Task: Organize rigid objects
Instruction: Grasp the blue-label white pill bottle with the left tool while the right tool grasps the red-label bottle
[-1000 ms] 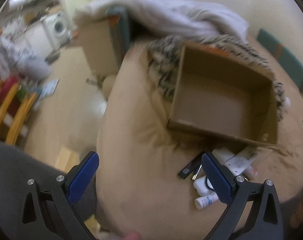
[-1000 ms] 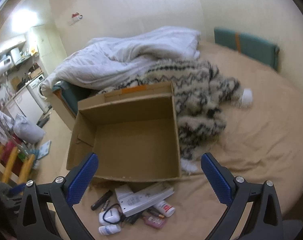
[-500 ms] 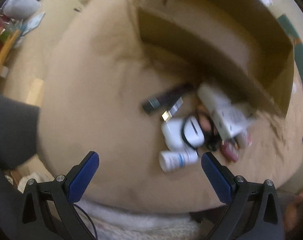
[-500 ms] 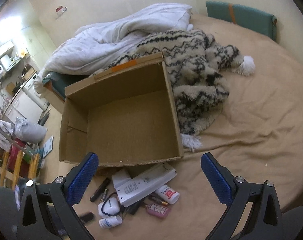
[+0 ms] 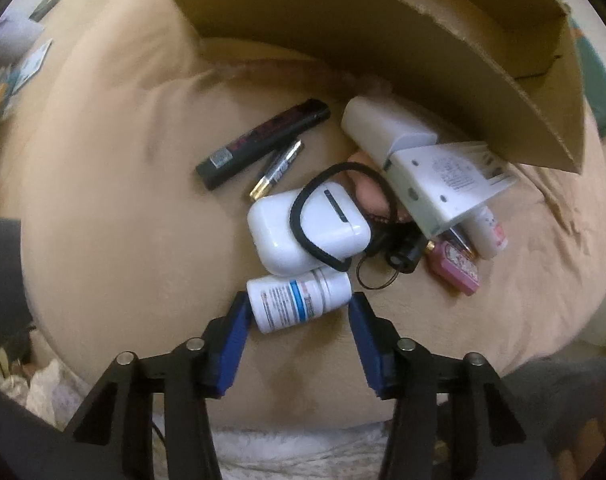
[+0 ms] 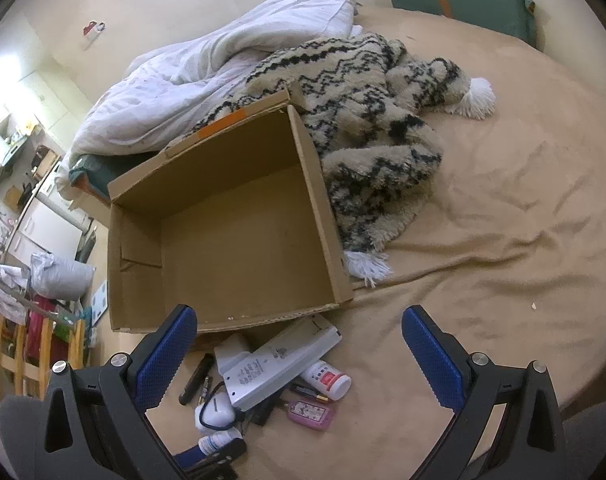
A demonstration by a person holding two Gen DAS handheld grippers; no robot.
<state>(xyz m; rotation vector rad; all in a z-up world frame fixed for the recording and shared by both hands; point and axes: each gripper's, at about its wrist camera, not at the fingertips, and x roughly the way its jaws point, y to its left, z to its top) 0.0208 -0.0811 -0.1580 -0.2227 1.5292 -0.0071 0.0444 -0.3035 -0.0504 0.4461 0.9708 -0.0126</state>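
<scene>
A small white bottle with a blue label [image 5: 299,300] lies on the tan bedcover at the near end of a pile of small items. My left gripper [image 5: 299,302] points straight down over it. Its jaws are closing, with the bottle lengthwise between them and a blue pad at each end. Just beyond lie a white earbud case [image 5: 287,236] ringed by a black hair tie, a battery [image 5: 279,168] and a black lighter [image 5: 263,144]. My right gripper [image 6: 299,312] hangs open above the same pile, holding nothing. The open cardboard box [image 6: 319,208] stands behind the pile.
A white flat device [image 5: 443,176] leans against the box wall [image 5: 383,40], with a pink bottle [image 5: 455,264] and a red-labelled white bottle [image 6: 327,380] beside it. A patterned shaggy throw [image 6: 375,120] and a white duvet [image 6: 223,60] lie behind the box. The bed's edge runs along the left.
My left gripper came down and tipped to point straight at the pile, and its jaws narrowed from wide open onto the white bottle. The right gripper sank a little toward the box.
</scene>
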